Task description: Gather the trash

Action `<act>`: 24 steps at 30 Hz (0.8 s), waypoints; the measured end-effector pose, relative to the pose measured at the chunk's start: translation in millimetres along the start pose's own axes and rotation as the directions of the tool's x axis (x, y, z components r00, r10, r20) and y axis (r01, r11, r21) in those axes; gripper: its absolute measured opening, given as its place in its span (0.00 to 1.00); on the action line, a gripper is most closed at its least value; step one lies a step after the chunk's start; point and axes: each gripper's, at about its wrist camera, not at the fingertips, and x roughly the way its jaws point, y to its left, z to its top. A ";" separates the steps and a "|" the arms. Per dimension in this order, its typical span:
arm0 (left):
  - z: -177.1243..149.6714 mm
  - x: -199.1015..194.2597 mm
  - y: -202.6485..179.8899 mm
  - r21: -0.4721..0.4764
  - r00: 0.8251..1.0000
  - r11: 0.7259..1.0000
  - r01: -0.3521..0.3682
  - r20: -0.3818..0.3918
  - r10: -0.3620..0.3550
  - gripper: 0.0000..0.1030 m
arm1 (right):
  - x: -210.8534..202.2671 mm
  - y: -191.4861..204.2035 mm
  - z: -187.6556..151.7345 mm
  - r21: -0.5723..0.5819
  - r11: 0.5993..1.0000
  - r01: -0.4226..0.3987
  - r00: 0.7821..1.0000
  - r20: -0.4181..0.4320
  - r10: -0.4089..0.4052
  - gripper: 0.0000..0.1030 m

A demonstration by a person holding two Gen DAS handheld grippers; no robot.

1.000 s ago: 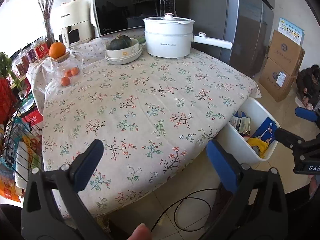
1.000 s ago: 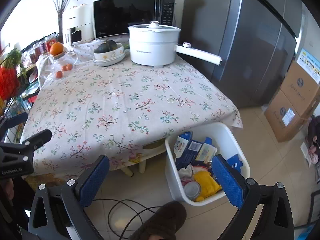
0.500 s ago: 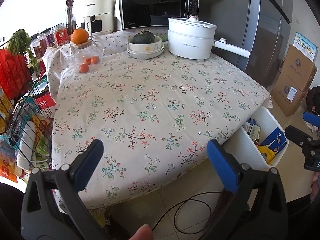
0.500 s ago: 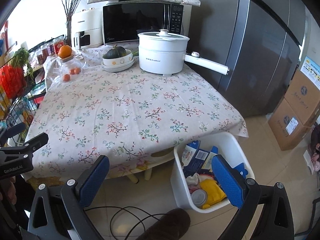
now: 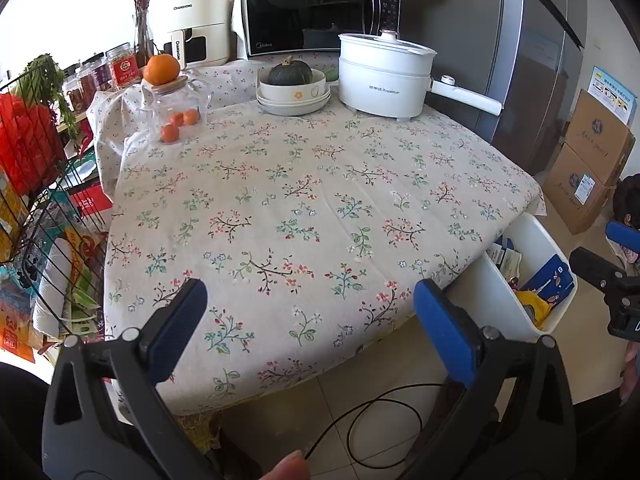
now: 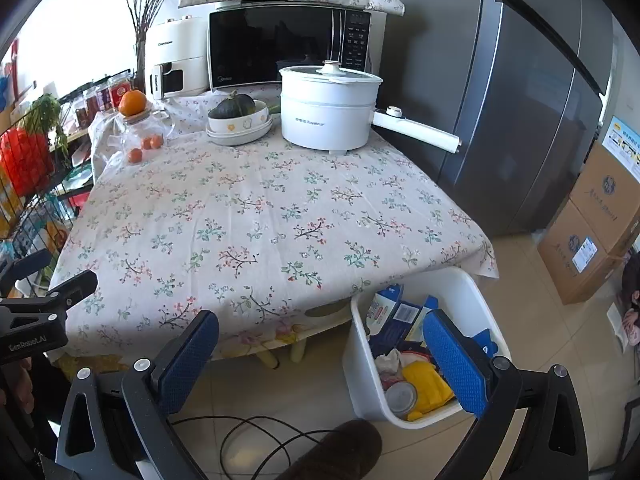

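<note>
White bin (image 6: 476, 292) upright beside table (image 6: 256, 216) (trash (image 6: 424, 380) inside), long axis front-to-back

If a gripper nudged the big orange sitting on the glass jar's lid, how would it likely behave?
The orange is round and rests loose on the jar's flat wooden lid, so it would probably roll off. It looks firm, likely fine to grip. The jar seems to be clear glass, so a hard push may tip or break it.
</note>
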 end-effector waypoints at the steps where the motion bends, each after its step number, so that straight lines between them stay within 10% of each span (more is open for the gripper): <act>1: -0.1 -0.1 0.1 0.000 1.000 1.000 0.000 0.002 0.000 1.00 | 0.0 0.3 0.0 -0.001 1.000 0.000 1.000 0.000 0.000 1.00; 24: -0.7 1.7 -1.5 0.005 1.000 1.000 0.017 -0.013 -0.017 1.00 | -0.5 -1.4 0.0 0.014 1.000 0.019 1.000 0.005 -0.019 1.00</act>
